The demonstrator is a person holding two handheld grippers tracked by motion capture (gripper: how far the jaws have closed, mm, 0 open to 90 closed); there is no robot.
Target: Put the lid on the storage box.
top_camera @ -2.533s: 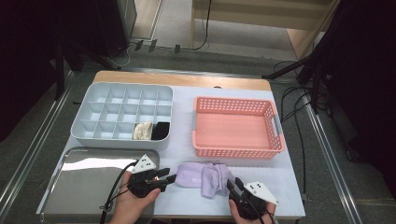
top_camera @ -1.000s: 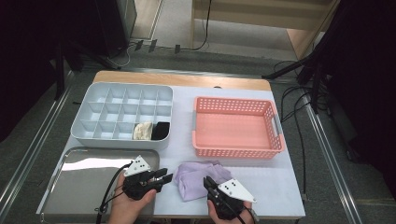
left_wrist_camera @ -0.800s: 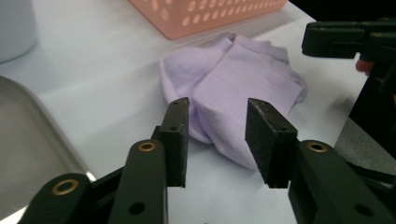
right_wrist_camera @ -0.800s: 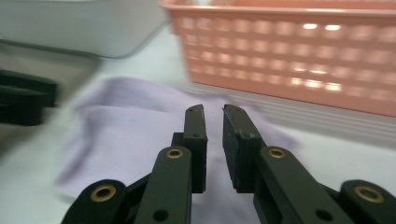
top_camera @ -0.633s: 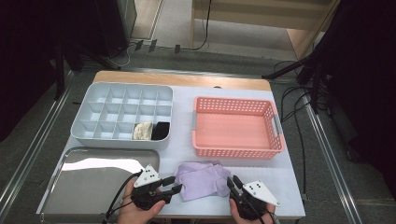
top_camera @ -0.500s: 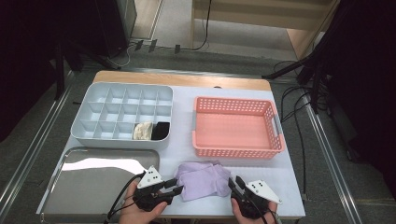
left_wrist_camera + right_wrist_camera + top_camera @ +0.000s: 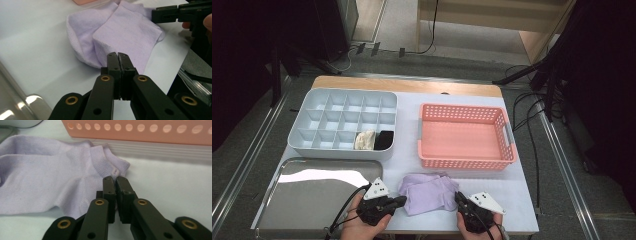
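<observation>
While no writing is legible, both grippers (image 7: 401, 201) (image 7: 458, 198) pinch lilac socks (image 7: 430, 193).

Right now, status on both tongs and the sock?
Left tongs pinching lilac fabric sock edge. Right tongs pinching its cuff. Pink plastic basket close beyond.

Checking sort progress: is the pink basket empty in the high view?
Yes, the pink basket shows only its bare perforated floor, while the lilac socks lie on the table in front of it.
</observation>
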